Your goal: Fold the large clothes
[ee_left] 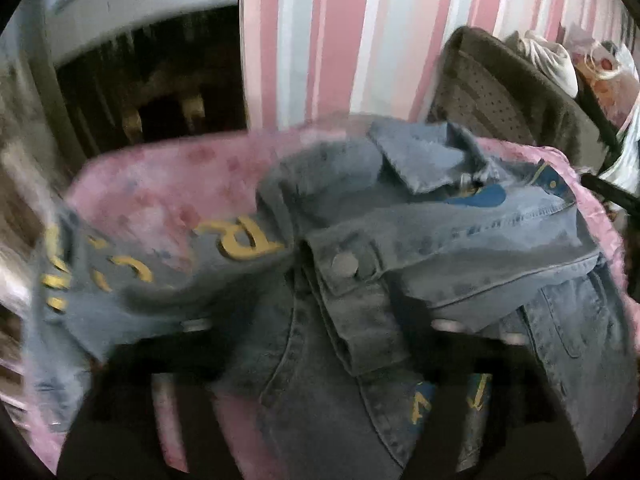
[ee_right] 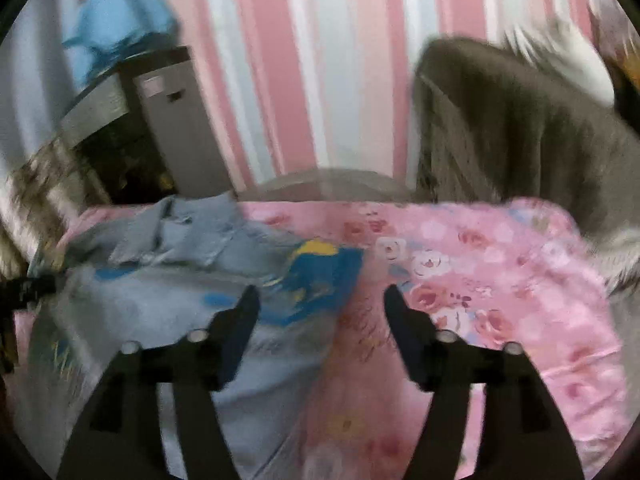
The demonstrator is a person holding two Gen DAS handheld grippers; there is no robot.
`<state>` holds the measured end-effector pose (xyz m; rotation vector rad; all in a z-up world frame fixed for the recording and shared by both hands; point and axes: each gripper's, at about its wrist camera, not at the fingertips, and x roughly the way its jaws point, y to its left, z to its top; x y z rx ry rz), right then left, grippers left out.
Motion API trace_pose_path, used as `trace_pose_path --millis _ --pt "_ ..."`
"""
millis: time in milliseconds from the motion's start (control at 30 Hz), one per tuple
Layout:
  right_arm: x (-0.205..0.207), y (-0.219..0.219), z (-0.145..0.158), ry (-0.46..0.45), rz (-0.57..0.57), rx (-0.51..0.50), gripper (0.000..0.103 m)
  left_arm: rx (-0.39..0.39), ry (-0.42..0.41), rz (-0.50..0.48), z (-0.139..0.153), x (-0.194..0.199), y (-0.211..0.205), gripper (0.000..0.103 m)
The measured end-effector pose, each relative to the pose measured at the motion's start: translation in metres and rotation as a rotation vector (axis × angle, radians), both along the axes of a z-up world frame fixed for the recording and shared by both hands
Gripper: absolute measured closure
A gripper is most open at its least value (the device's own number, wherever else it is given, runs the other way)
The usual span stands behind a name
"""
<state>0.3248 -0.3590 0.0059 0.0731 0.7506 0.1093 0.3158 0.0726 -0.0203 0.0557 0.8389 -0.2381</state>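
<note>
Jacket (ee_left: 420, 248) on pink floral sheet (ee_left: 160, 184), striped wall (ee_left: 340, 40) behind.
Left wrist view: denim lies heaped over the left gripper (ee_left: 320, 328), whose jaws are hidden. Right wrist view: right gripper (ee_right: 322, 300) gapes, empty, over the jacket's edge; brown chair (ee_right: 500, 120) stands beyond.

Denim jacket (ee_left: 400, 248) lies on floral bedsheet (ee_right: 500, 264), toward sheet's left side in right wrist view. Jacket collar (ee_left: 420, 156) at far end, near striped wall (ee_left: 340, 40). Sleeve cuff (ee_left: 348, 276) folded across jacket front. Chair (ee_right: 512, 120) behind sheet at right, clothes pile (ee_left: 560, 60) on it. Cabinet (ee_right: 176, 120) behind sheet at left. Left gripper (ee_left: 320, 344) under jacket folds; right gripper (ee_right: 322, 300) over jacket's right edge.
</note>
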Motion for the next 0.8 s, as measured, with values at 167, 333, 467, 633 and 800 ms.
trace_pose_path --millis 167,333,467,633,800 --pt "-0.040 0.040 -0.001 0.032 0.100 -0.061 0.032 -0.032 -0.025 -0.073 0.014 -0.007 -0.036 0.012" --pt "-0.047 0.065 -0.032 0.132 0.137 -0.140 0.032 0.038 0.062 -0.102 -0.016 0.001 -0.065 0.013" --pt "-0.042 0.064 -0.055 0.189 0.141 -0.152 0.033 0.092 0.100 -0.108 -0.039 0.005 -0.070 0.011" --pt "-0.047 0.058 -0.046 0.151 0.143 -0.095 0.033 0.049 0.071 -0.096 -0.030 -0.001 -0.062 0.011" --pt "-0.068 0.042 0.003 -0.028 0.065 -0.045 0.007 0.017 -0.019 0.012 -0.001 -0.020 -0.030 0.003"
